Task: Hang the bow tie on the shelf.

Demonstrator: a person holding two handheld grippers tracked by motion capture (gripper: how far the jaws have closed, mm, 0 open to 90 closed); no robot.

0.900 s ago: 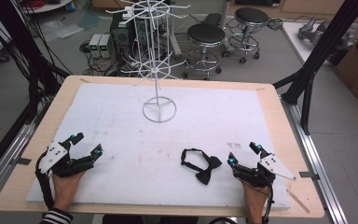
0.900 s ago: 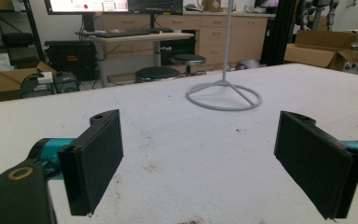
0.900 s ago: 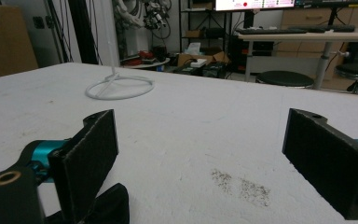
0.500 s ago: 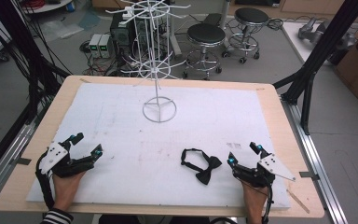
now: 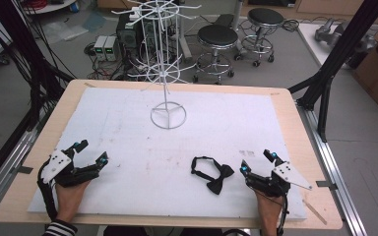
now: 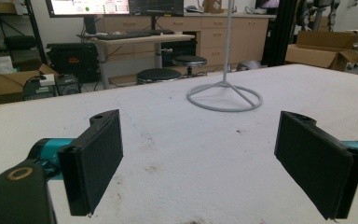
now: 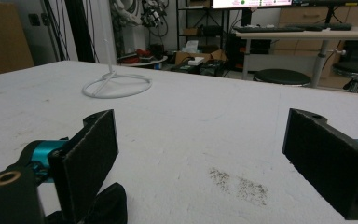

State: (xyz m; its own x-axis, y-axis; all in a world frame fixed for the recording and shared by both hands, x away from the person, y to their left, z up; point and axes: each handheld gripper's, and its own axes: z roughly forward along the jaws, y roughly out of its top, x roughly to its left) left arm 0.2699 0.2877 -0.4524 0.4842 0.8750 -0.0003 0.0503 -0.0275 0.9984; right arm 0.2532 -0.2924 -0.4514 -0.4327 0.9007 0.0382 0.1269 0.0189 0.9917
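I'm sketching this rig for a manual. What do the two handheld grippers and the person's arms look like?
The left gripper and right gripper are black, each with a grey three-cornered plate on top, teal-blue accents near the jaws, and a trailing black cable. The jaws carry flat, black, rectangular pads. A black-and-white striped sleeve shows at the left wrist.

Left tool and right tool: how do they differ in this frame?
The left tool sits at the mat's near-left corner with bare mat around it; the right tool sits near-right with the black bow tie just beside it. The bow tie edges into the right gripper view. Both are open, empty, resting low, pointing toward the white wire stand.
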